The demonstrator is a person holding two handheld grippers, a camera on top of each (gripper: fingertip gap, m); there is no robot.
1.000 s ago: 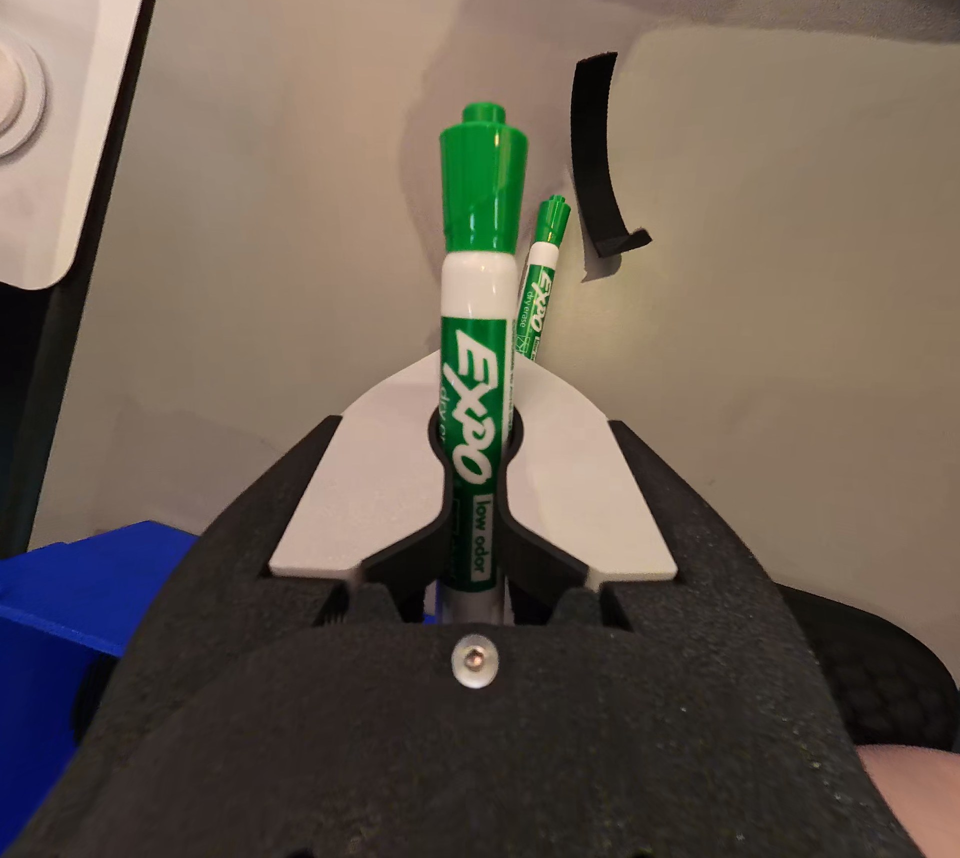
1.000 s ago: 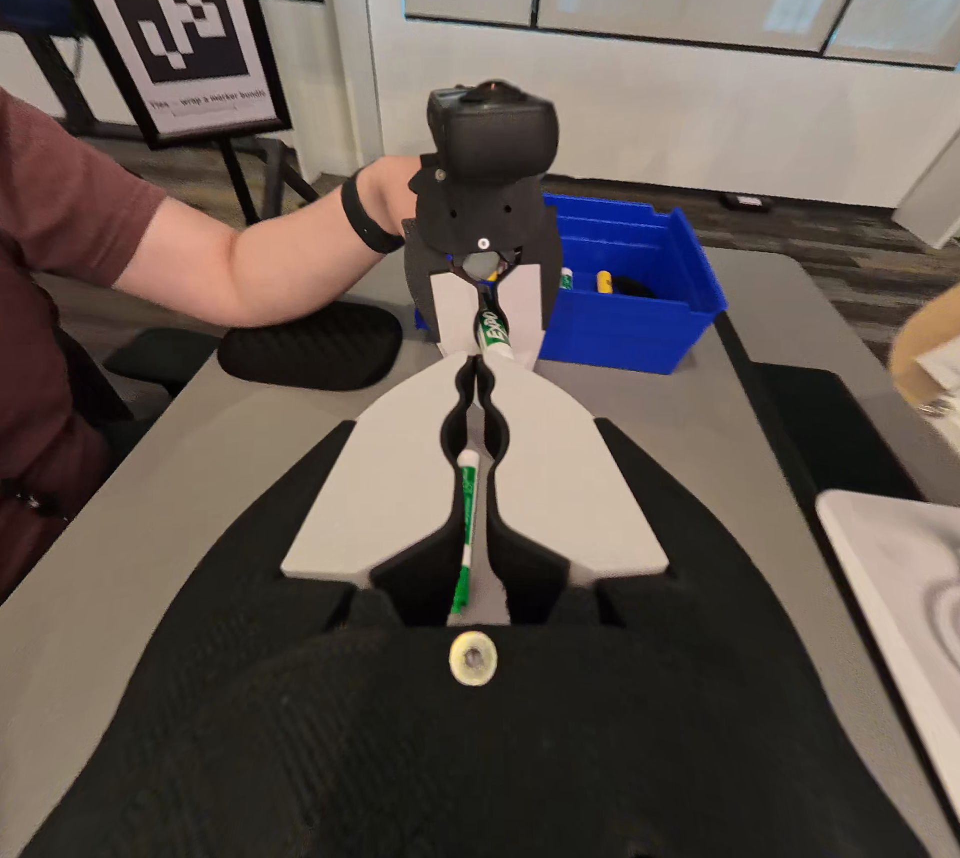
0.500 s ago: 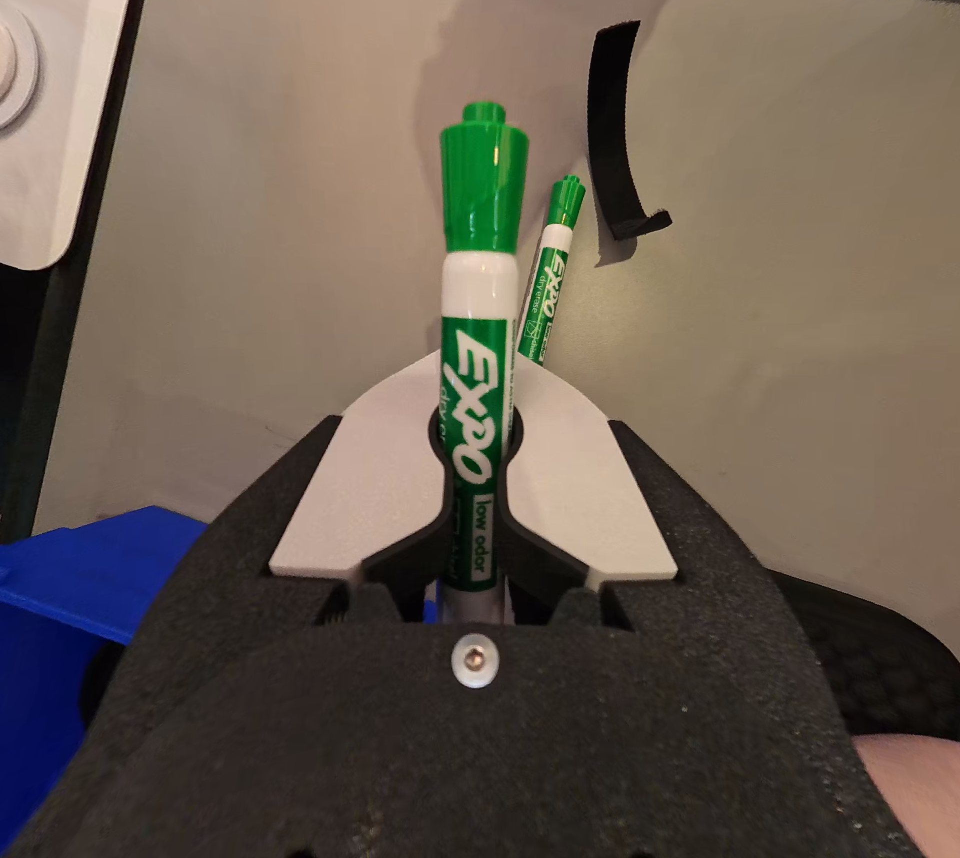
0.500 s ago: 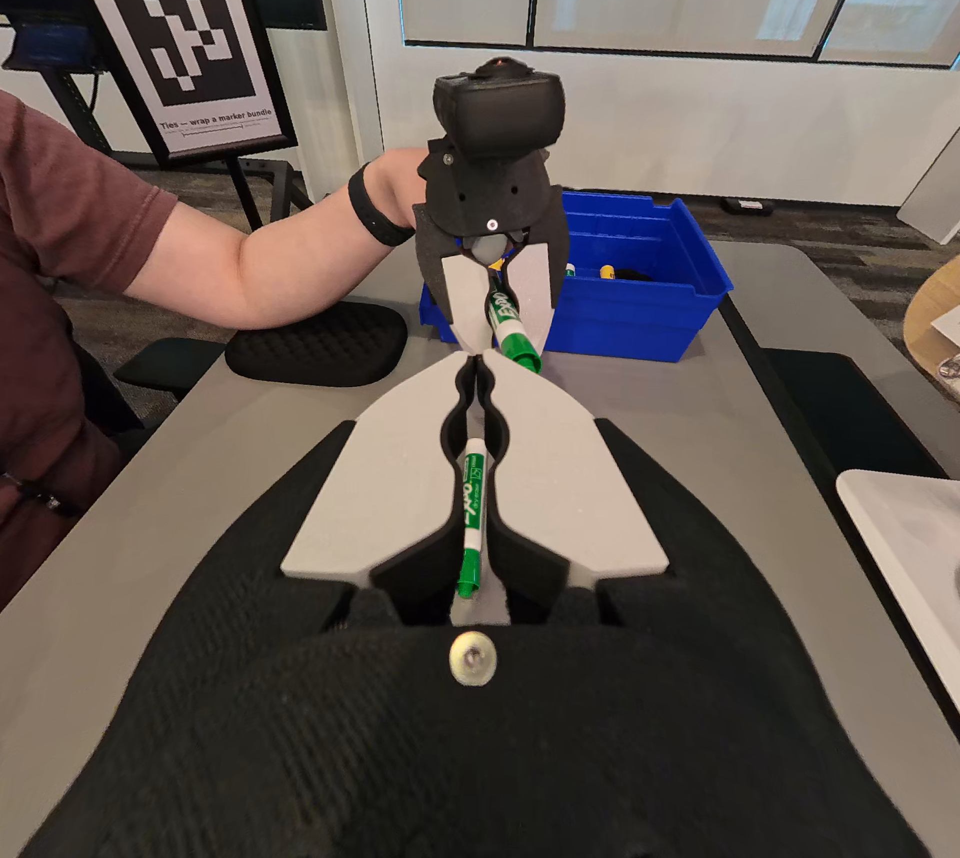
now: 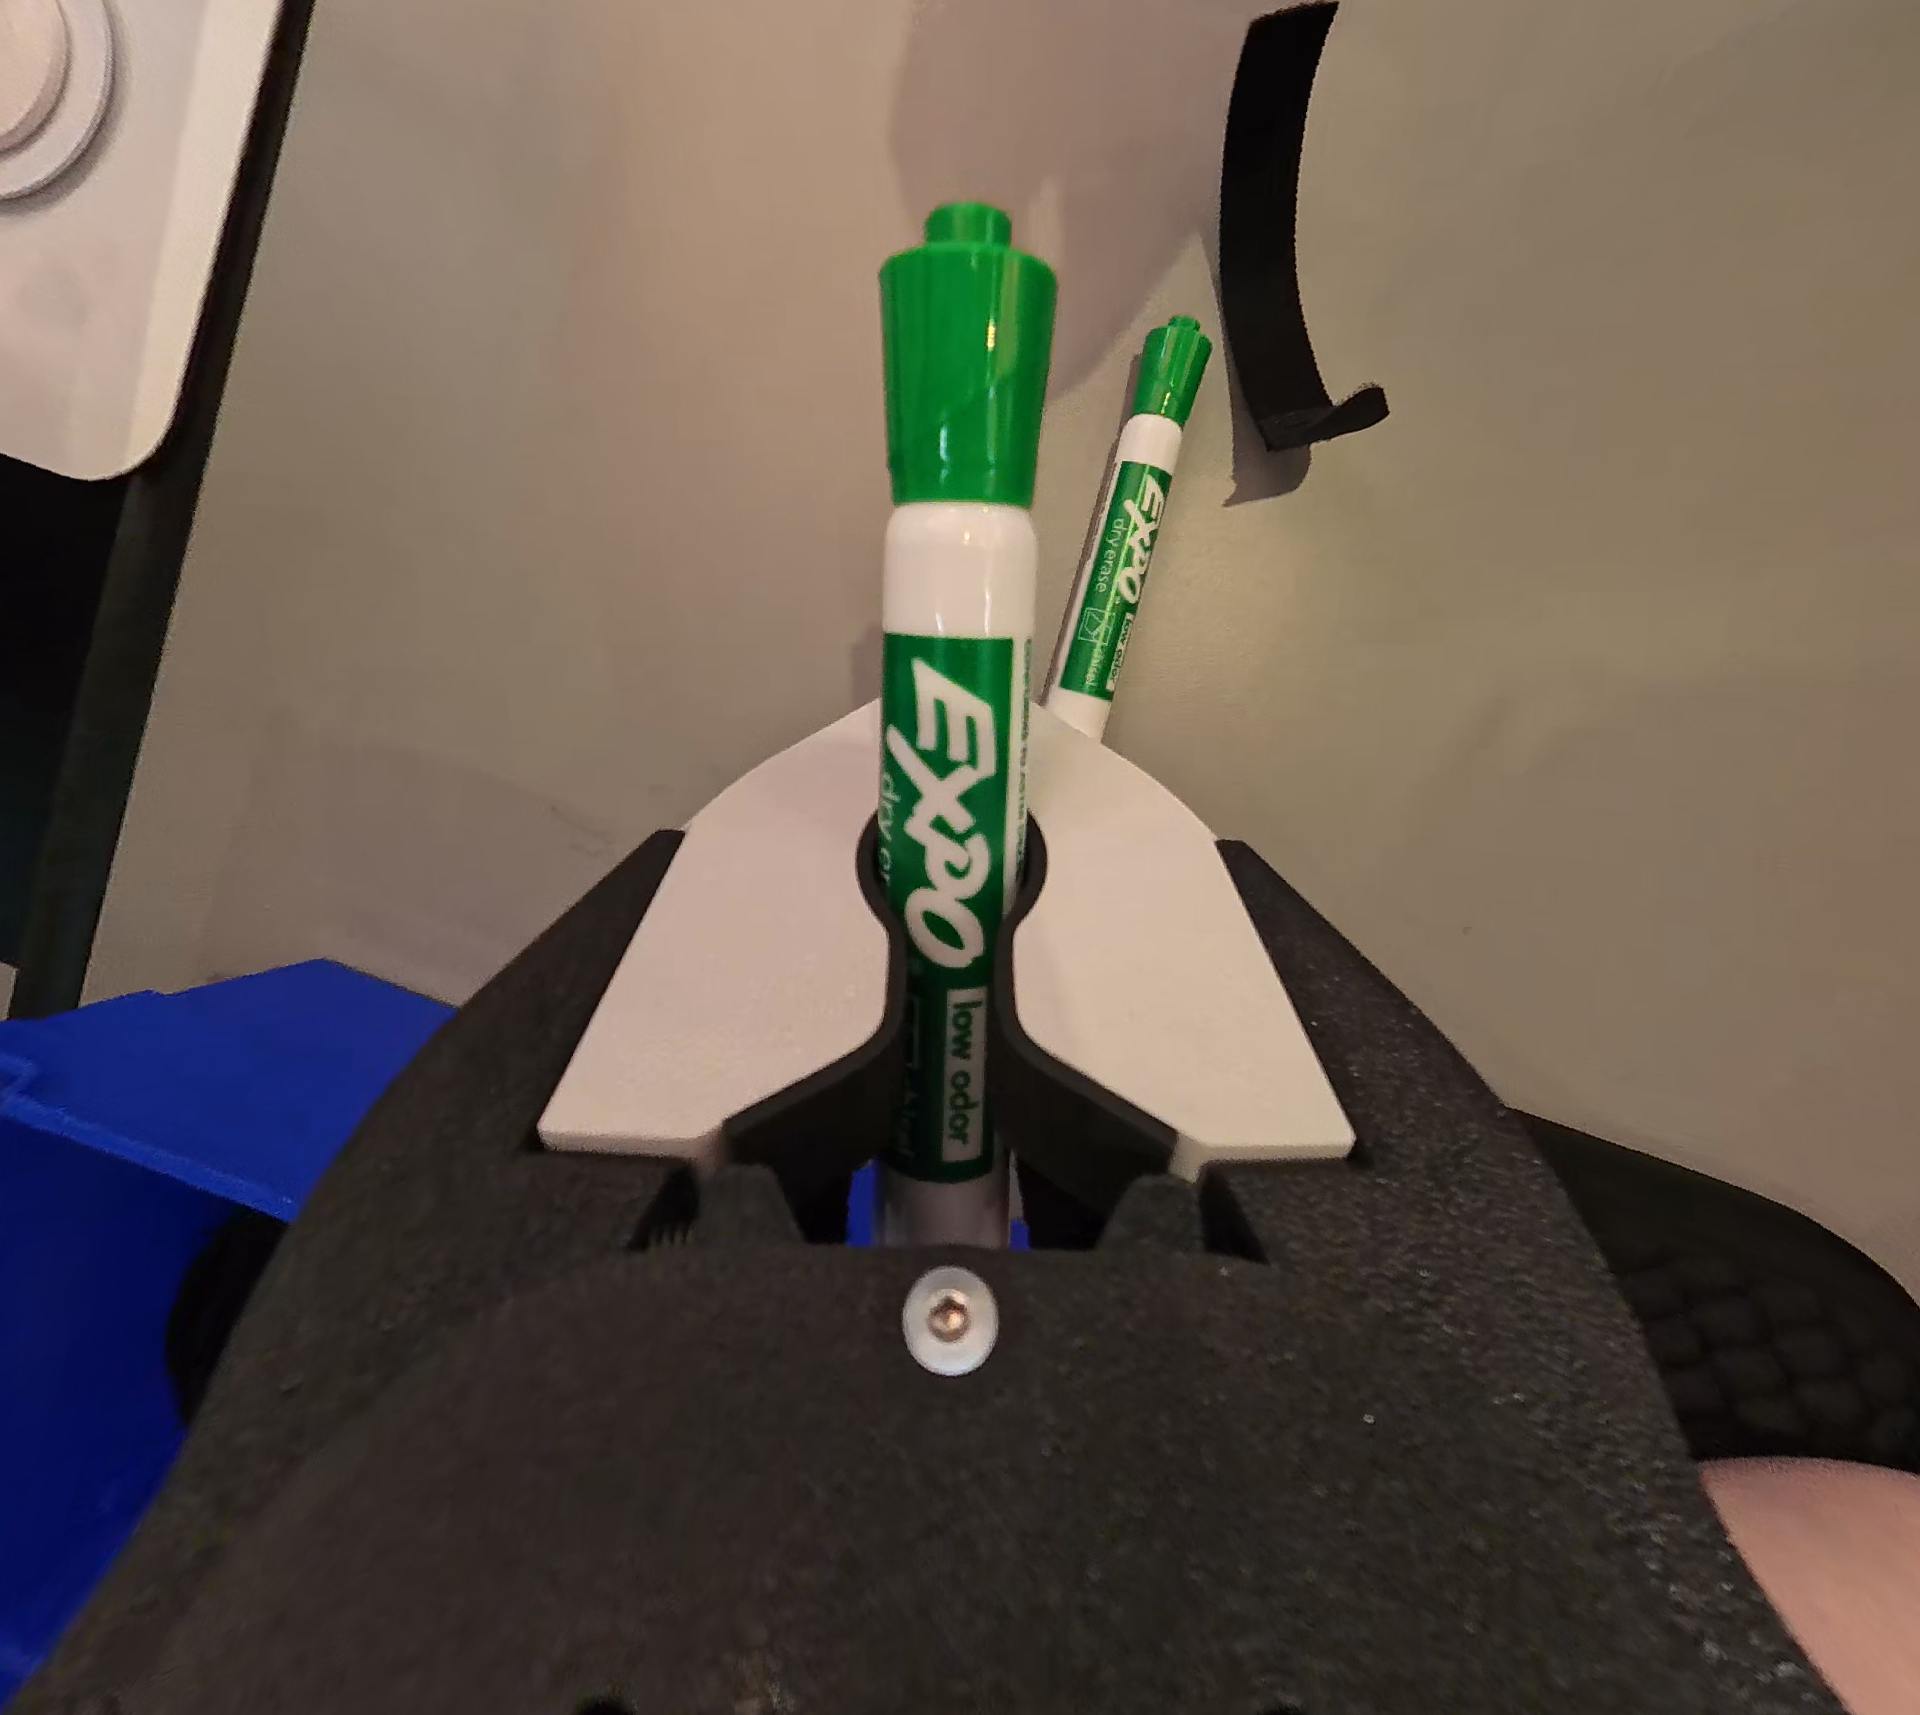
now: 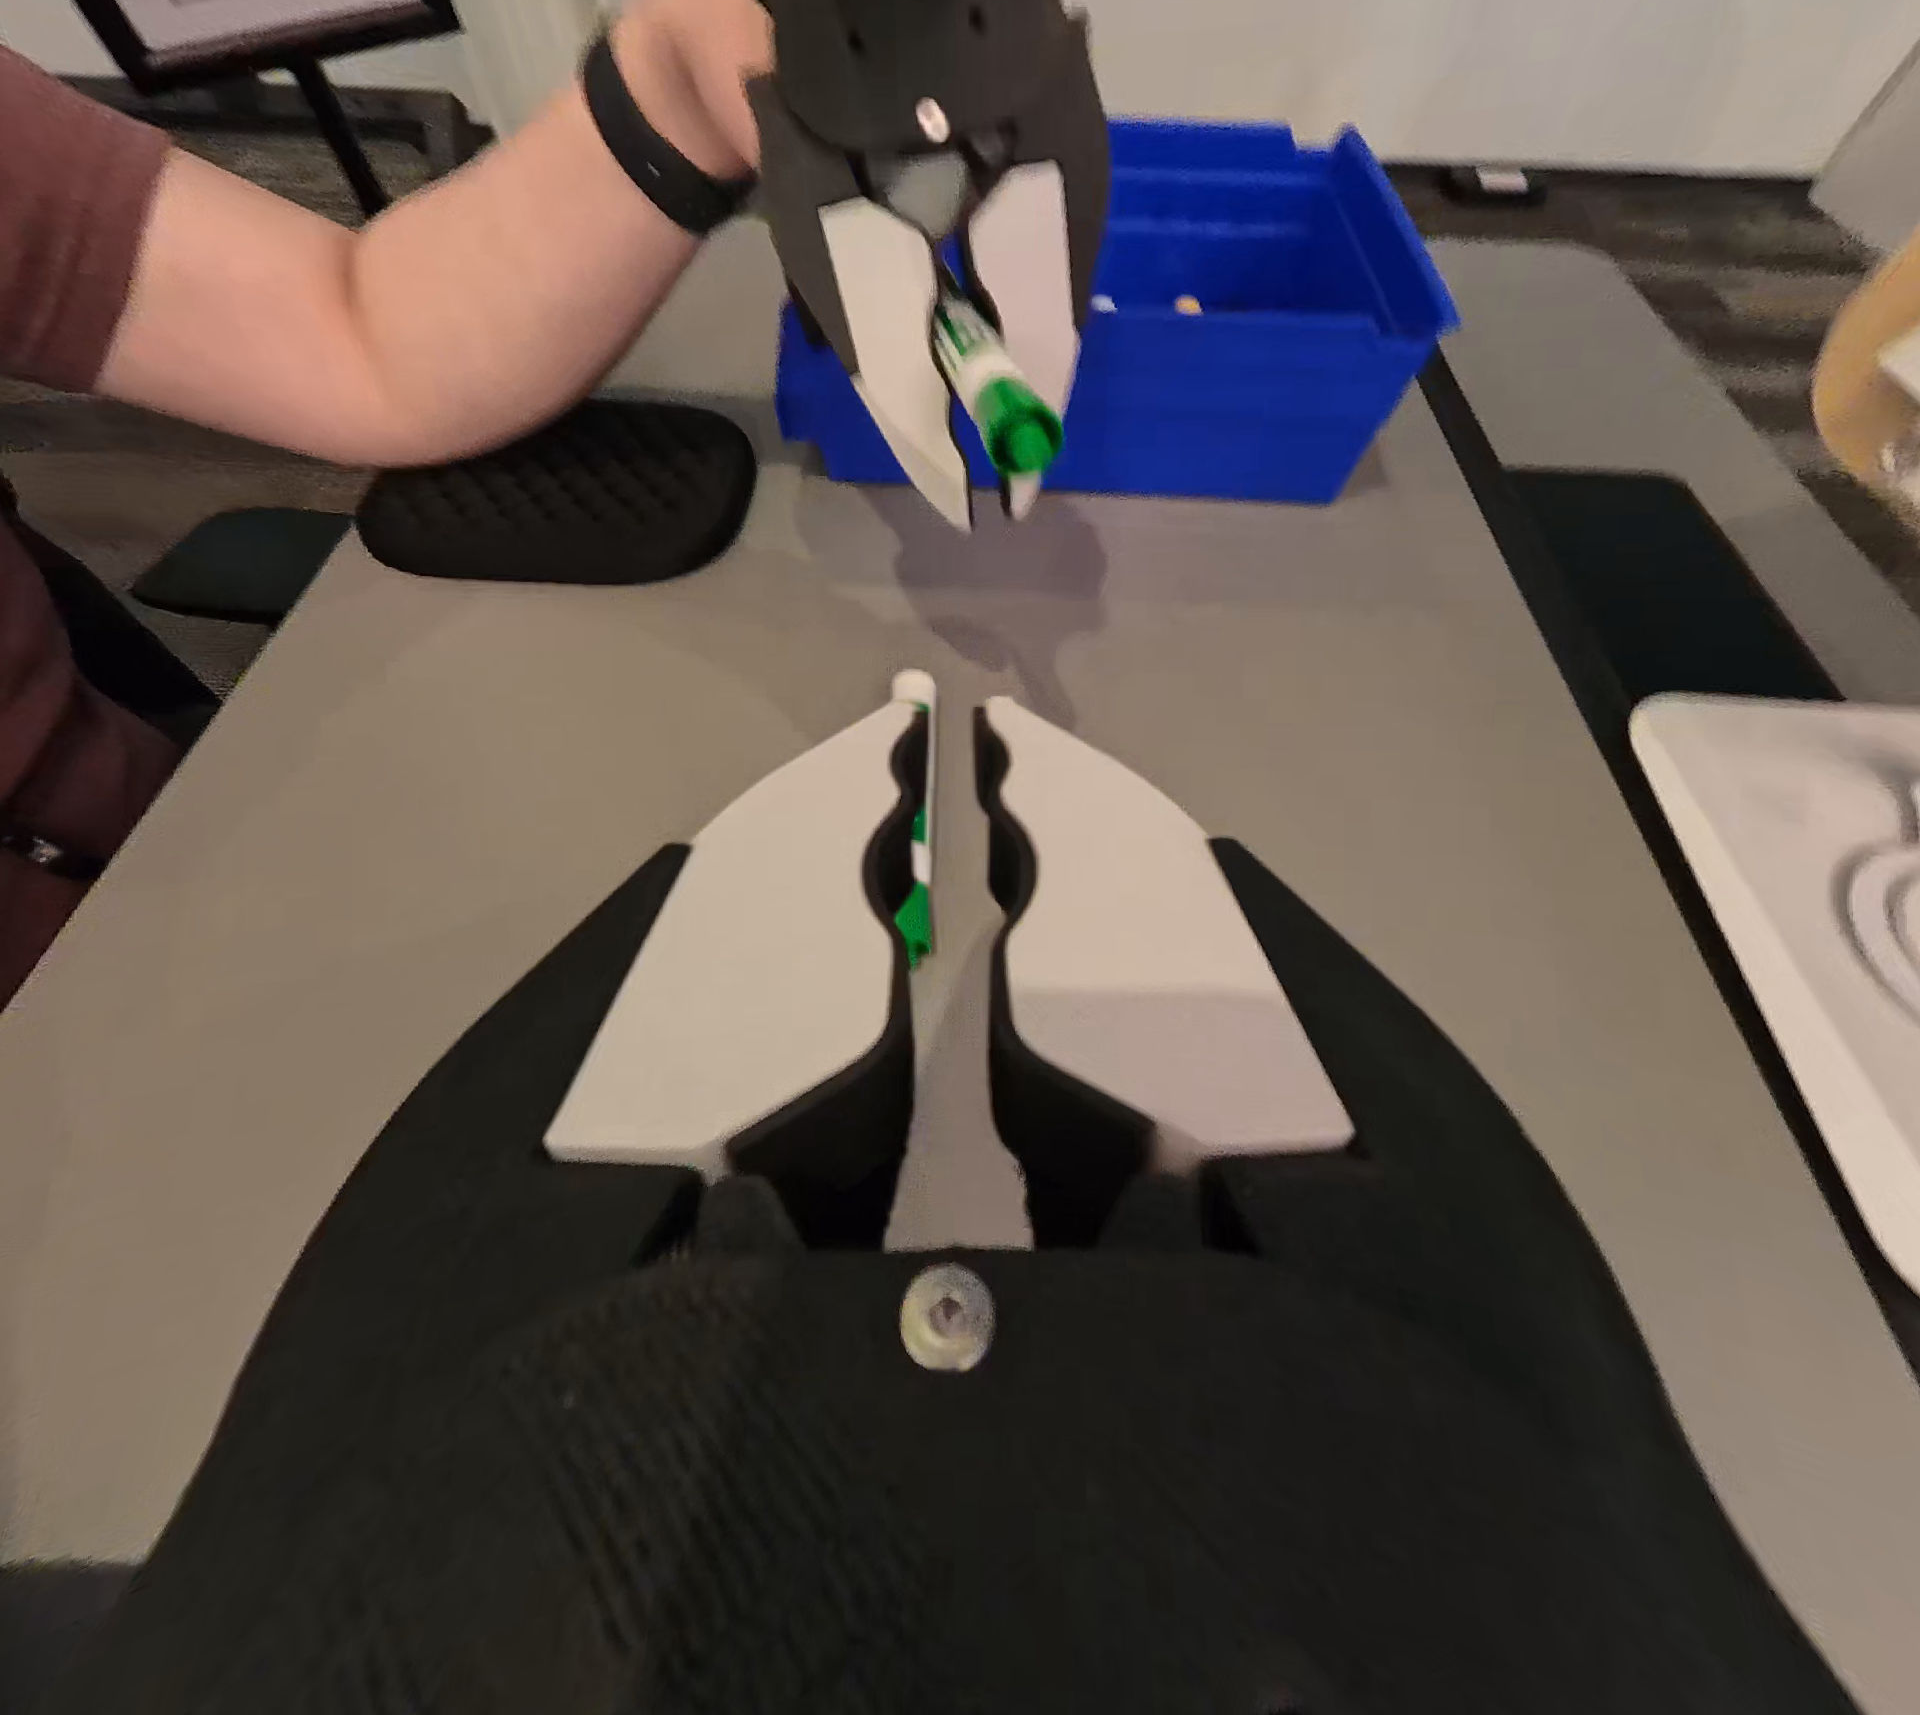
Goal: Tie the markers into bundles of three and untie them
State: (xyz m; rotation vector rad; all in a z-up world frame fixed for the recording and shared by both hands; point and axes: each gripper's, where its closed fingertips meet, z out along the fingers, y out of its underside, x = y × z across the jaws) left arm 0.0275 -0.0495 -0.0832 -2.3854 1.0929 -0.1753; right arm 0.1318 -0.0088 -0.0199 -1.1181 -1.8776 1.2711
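My left gripper [image 5: 961, 730] is shut on a thick green marker [image 5: 961, 522], cap forward. In the right wrist view the left gripper [image 6: 987, 512] hangs over the grey table [image 6: 1299, 678], tilting that marker [image 6: 1003, 408] down. A second green marker [image 5: 1132, 522] lies on the table, just right of the held one. A curled black strap [image 5: 1262, 231] lies beyond it. My right gripper [image 6: 951, 709] is empty, with its jaws a narrow gap apart. It hovers above the lying marker [image 6: 920, 834], which shows through the gap.
A blue bin [image 6: 1247, 398] holding more markers stands at the table's far side, also seen in the left wrist view [image 5: 156, 1146]. A black wrist pad [image 6: 561, 491] lies at the left edge. A white tray [image 6: 1787, 886] sits on the right. A person's forearm [image 6: 364, 315] holds the left gripper. Across from one pair of fingers to the other is roughly 15 centimeters. Left tips and right tips are each some 15 centimeters from the curled black strap [image 5: 1262, 231].
My left gripper has risen and tipped its marker down toward the table. My right gripper's jaws have parted slightly and it has drawn back from the lying marker.
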